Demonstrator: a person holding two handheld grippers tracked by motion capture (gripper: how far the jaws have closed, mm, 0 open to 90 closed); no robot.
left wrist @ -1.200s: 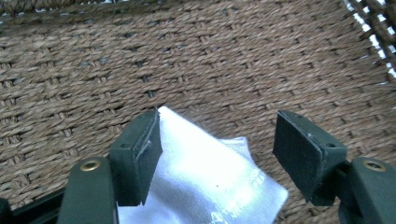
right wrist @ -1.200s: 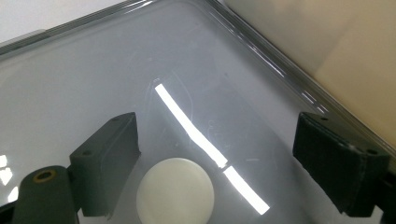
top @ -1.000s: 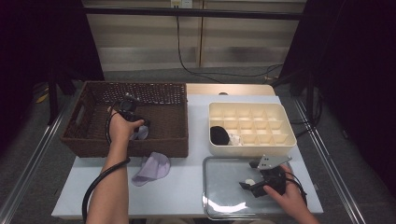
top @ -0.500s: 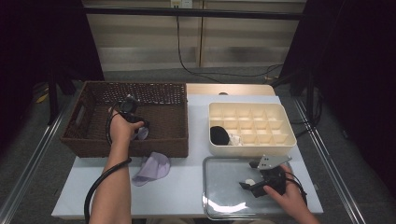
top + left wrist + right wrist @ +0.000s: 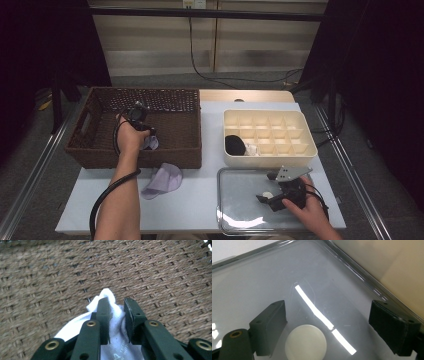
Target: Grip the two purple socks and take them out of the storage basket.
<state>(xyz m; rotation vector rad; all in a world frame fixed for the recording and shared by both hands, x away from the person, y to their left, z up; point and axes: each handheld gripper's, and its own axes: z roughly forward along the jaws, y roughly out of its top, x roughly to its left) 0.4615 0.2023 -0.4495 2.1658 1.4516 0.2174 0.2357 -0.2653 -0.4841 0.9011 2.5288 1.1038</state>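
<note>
White crumpled cloth (image 5: pixel 113 315) with faint grey print, pinched by left gripper (image 5: pixel 117 312).

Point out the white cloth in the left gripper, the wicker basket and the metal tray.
white cloth (image 5: pixel 117 317), left gripper view, fold between the jaws
wicker basket (image 5: pixel 192 127), high view, right wall
metal tray (image 5: pixel 235 200), high view, bare floor

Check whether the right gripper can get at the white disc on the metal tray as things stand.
Probably yes. The right gripper hangs over the metal tray with its jaws wide apart, the white disc lies between them, and nothing stands in the way.
</note>
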